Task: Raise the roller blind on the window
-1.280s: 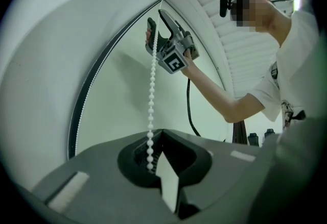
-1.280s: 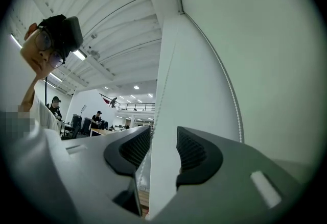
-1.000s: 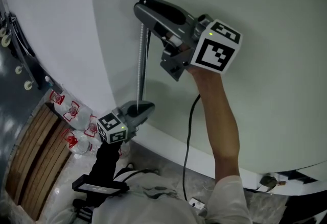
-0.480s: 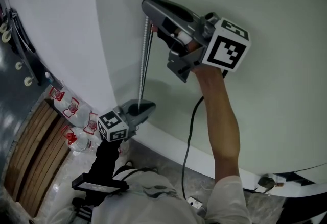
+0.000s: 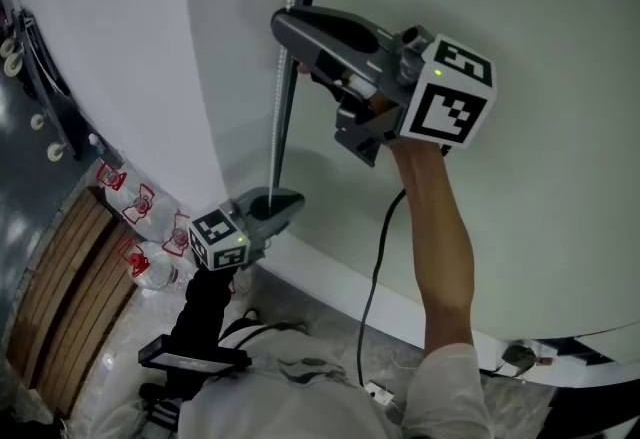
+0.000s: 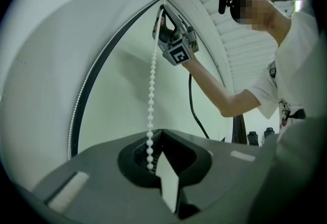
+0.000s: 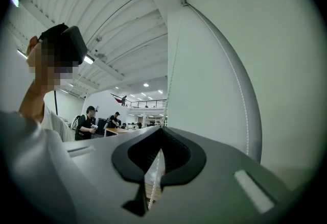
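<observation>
Head view: left gripper (image 5: 288,201) grips bead chain (image 5: 279,117); bottles' (image 5: 141,208) red labels unreadable.

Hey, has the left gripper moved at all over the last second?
No. Judged against the water bottles beside it, the left gripper sits in the same spot, shut on the bead chain.

- Two grippers: left gripper (image 5: 284,203) at lower centre, right gripper (image 5: 286,27) at upper centre.
- One bead chain (image 5: 279,117), centre.
- One roller blind (image 5: 560,127), right.
- At least four red-labelled plastic bottles (image 5: 141,204), lower left.
- Three distant people (image 7: 84,123), left in the right gripper view.
</observation>
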{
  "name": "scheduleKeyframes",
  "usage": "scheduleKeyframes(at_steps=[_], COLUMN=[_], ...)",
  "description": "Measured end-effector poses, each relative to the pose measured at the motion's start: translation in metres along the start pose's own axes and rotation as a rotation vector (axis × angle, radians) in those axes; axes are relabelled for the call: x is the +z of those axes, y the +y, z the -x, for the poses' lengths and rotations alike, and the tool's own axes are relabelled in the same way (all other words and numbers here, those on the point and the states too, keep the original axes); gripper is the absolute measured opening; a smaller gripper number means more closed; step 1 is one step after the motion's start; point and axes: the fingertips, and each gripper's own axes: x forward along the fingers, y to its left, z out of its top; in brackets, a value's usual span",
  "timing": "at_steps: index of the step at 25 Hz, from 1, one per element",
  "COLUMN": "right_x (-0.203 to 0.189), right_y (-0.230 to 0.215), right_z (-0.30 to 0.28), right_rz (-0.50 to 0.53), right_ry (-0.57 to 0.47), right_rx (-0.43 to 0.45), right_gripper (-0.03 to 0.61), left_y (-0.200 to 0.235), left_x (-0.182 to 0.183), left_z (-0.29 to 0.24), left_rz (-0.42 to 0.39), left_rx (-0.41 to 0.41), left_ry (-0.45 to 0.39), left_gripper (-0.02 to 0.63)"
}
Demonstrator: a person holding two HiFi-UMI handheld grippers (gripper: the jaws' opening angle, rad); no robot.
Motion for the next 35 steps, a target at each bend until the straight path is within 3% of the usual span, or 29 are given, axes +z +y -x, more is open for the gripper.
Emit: scheduleKeyframes(at_steps=[15,26,35], right_x=[-0.024,-0.103,-0.191], right_y=[-0.011,0.009,0.019], right_z=[0.01,0.023,0.033], right_rz=[-0.056,-0.125,-0.232], right_ry=[0.042,0.127,0.238], right_rx=[-0.014,-0.032,-0.036], right_gripper=[0.005,0.005,0.005], left_y=[0.009,0.0,0.003], left_x=[0.026,0.022,0.023], left_z=[-0.008,-0.008,-0.009], left_rz=[0.005,0.001,-0.001], left_rx=[-0.003,-0.023,-0.018], left_ry=[0.008,0.014,0.019], left_gripper=[-0.002,-0.002,-0.002])
